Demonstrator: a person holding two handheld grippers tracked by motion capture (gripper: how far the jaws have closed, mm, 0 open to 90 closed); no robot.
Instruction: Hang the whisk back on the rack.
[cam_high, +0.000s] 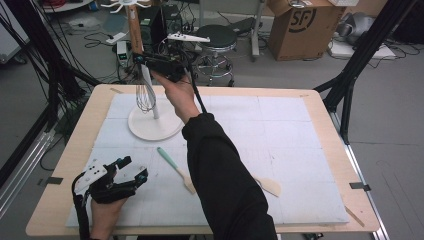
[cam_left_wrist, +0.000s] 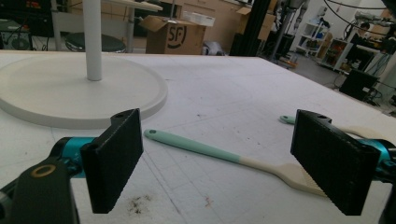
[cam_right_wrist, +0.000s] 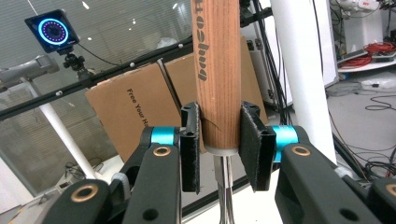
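Right gripper (cam_right_wrist: 219, 149) is clamped on the whisk's wooden handle (cam_right_wrist: 218, 70), holding the whisk (cam_high: 145, 92) upright over the table's far left part, just beside the rack's white post (cam_high: 152, 102). Its wires could snag the post or round base (cam_high: 150, 127) and twist the handle loose. Left gripper (cam_left_wrist: 224, 163), jaws apart, rests at the near left corner by the teal-handled spatula (cam_high: 175, 170).

A lab or workshop. Beyond the right claw (cam_high: 142, 59) lie floor cables (cam_high: 97, 37), a stool (cam_high: 216, 36) and a cardboard box (cam_high: 300, 27). Black frame poles (cam_high: 367, 47) stand to its right.
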